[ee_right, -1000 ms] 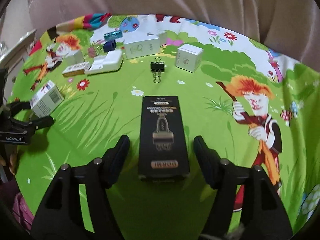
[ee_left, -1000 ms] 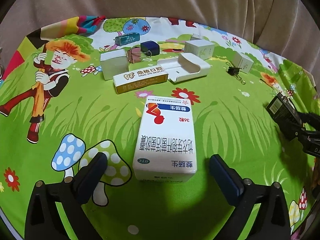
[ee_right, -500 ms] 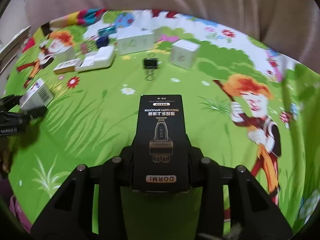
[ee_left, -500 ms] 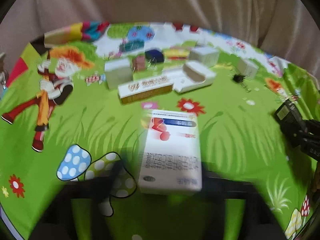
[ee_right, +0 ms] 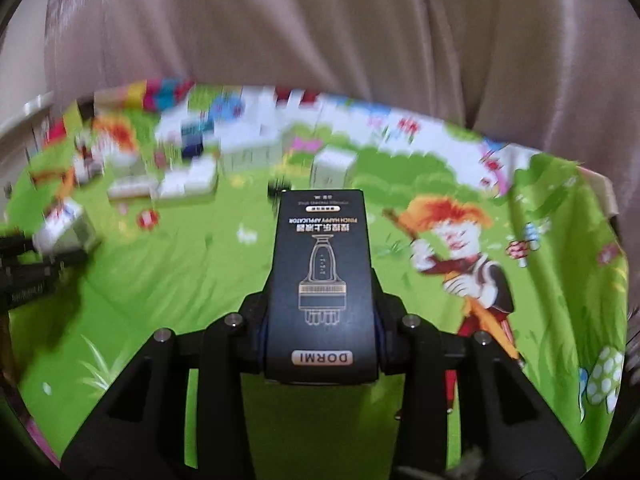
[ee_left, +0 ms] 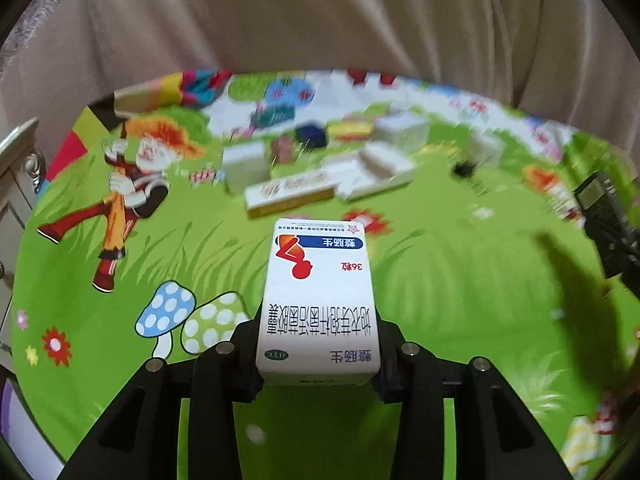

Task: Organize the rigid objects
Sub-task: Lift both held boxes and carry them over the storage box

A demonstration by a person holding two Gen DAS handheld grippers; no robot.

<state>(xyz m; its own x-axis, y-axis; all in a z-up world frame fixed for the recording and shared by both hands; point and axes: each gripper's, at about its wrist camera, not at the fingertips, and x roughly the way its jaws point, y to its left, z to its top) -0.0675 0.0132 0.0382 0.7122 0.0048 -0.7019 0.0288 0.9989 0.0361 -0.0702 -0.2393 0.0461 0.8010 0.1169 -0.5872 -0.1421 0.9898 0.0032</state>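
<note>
White medicine box (ee_left: 318, 300), red and blue print on top, clamped at its near end between the fingers of the left gripper (ee_left: 318, 354), held over the green cartoon tablecloth (ee_left: 120, 248) toward its near edge. Black DORMI box (ee_right: 322, 280), gold line drawing on its face, pinched the same way in the right gripper (ee_right: 322, 344), fingers pressed against both long sides, over the middle of the cloth. Same black box seen from the left wrist view at the cloth's right edge. Toward the far edge, blurred: a long white and yellow carton (ee_left: 290, 192), a white plastic holder (ee_left: 376, 170) touching its right end, a white cube box (ee_left: 245, 162) just to the left, another white box (ee_left: 402, 130) behind. A dark blue object (ee_left: 312, 135) and a teal one (ee_left: 272, 116) farther back, too smeared to name. Black binder clip (ee_left: 464, 169) to the right of the holder, apart from it. Beige curtain (ee_left: 320, 20) behind the far edge.
</note>
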